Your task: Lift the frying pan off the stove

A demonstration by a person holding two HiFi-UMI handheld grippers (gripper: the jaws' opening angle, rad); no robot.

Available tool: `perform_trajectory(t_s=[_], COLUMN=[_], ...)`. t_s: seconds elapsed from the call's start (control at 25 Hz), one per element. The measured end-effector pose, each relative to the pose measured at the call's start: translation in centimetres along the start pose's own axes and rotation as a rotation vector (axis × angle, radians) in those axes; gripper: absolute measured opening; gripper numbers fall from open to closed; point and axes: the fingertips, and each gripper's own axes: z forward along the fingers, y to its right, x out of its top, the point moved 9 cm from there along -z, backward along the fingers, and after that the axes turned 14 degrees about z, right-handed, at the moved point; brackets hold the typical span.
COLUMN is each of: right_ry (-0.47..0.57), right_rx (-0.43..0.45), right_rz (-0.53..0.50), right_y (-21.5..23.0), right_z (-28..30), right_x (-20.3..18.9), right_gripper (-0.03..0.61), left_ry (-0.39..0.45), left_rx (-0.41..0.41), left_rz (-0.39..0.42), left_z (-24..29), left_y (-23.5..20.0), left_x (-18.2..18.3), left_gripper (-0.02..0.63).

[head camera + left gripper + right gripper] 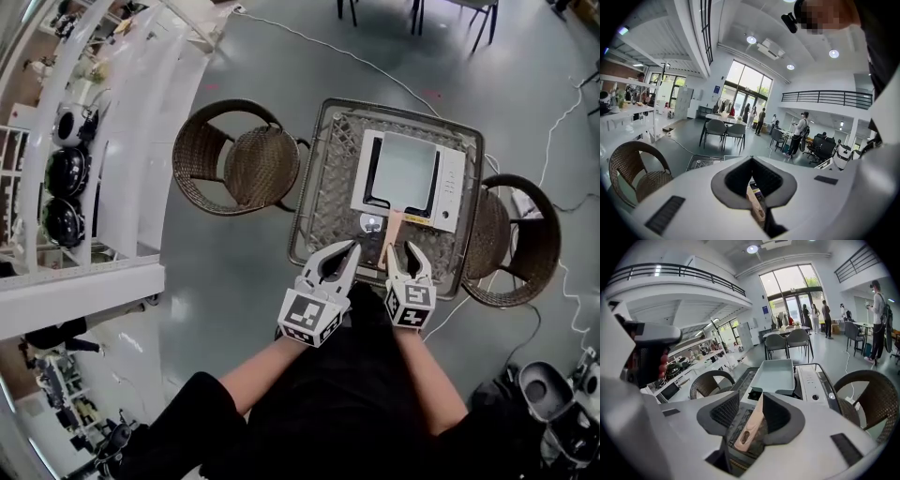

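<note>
A pale square frying pan point(405, 171) sits on a white tabletop stove point(453, 187), which stands on a wicker table point(319, 187). The pan's tan handle point(394, 230) points toward me. My right gripper point(403, 248) straddles the end of that handle. In the right gripper view the handle point(751, 430) lies between the open jaws of the gripper point(752, 416), close to the right pad, with a gap at the left pad. The pan point(774, 375) is just beyond. My left gripper point(352, 248) hovers just left of the handle, shut and holding nothing point(754, 180).
Wicker chairs stand left point(239, 159) and right point(516, 239) of the table. White shelving with cookware point(66, 169) runs along the left. A white cable point(562, 122) trails over the grey floor. People and more chairs are far off.
</note>
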Motion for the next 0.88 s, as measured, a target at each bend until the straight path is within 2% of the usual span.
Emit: perform_trajectory(t_s=[0.2,0.44,0.6,0.8,0.88], right_ry=[-0.071,-0.115,-0.141,-0.187,-0.204], right_rx=[-0.081,-0.098,-0.101,-0.143,-0.144], right_rz=[0.084,0.111,0.129,0.189,0.204], right_y=[0.5,0.8,1.3,2.7,3.2], right_z=[3.3,5.4,7.3,9.2,9.9], right_x=[-1.3,-1.8,-2.0,-3.0,-3.4], right_gripper=[0.210,0.237,0.264,0.264,0.264], left_ry=[-0.011,-0.048,-0.061,-0.058,-0.061], left_rx=[0.008,-0.016,-0.015,-0.041,-0.034], left_rz=[-0.057,-0.080,-0.089,-0.056,-0.067], left_z=[0.3,-0.2,0.2,0.6,0.8], left_y=[-0.2,0.0,-0.4,-0.6,-0.8], left_x=[-0.5,-1.8,-2.4,-2.1,-2.2], left_gripper=[0.006,0.006,0.006,0.006,0.006])
